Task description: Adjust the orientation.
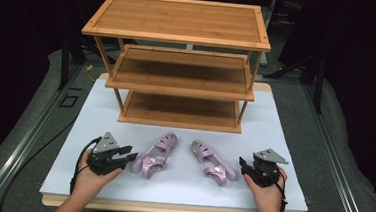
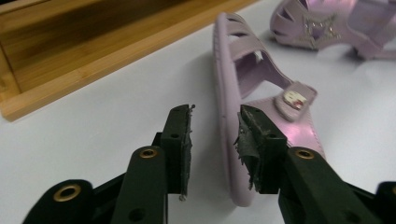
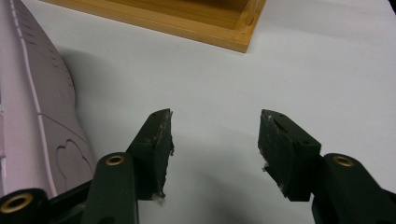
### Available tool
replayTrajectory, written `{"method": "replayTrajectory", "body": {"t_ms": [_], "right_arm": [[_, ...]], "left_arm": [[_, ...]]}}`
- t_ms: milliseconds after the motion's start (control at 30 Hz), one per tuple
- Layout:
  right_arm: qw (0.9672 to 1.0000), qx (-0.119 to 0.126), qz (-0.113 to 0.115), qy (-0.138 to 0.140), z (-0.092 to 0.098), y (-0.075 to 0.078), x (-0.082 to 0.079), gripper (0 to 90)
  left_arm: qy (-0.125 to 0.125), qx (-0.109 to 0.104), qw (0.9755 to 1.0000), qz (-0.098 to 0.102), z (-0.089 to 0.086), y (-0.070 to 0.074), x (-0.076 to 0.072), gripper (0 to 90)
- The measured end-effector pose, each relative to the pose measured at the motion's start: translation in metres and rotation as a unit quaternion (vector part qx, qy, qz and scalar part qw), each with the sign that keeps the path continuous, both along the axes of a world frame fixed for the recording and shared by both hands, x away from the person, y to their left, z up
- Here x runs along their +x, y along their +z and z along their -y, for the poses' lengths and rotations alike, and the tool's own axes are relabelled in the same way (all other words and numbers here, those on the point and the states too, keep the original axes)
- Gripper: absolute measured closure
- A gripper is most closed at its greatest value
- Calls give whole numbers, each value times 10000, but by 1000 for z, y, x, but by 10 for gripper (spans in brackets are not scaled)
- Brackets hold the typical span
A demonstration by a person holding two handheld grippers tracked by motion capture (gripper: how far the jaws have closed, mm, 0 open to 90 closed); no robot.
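Just right of my left tool (image 1: 131, 156), whose parted jaws straddle its near edge ungripped, the left sandal (image 1: 156, 155) runs near-to-far.

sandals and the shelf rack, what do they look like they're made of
Left sandal and right sandal: probably soft moulded plastic or rubber, lilac with a pearly sheen; the straps and sole look cast in one piece in the left gripper view.

Shelf rack: seemingly bamboo or light wood, warm honey colour, smooth satin finish; fine straight grain lines run along the boards.
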State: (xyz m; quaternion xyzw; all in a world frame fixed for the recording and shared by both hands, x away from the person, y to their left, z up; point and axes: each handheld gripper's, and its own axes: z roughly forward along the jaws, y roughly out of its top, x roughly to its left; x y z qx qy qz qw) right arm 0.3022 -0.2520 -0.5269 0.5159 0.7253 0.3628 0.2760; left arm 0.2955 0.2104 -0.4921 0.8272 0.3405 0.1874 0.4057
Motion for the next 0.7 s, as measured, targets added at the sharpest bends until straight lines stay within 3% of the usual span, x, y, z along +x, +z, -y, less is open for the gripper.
{"method": "replayTrajectory", "body": {"t_ms": [100, 333, 433, 700], "right_arm": [[10000, 22, 20, -21, 0, 0, 0, 442], [10000, 58, -9, -19, 1, -1, 1, 442], [10000, 54, -24, -26, 1, -1, 1, 442], [10000, 84, -30, -12, 1, -2, 1, 442]], "left_arm": [[-22, 250, 9997, 84, 7, -2, -3, 624], [-95, 410, 9991, 57, 13, -6, -4, 650], [11, 522, 9986, 122, 12, -8, -3, 680], [255, 249, 9993, -147, -3, -13, 10, 745]]}}
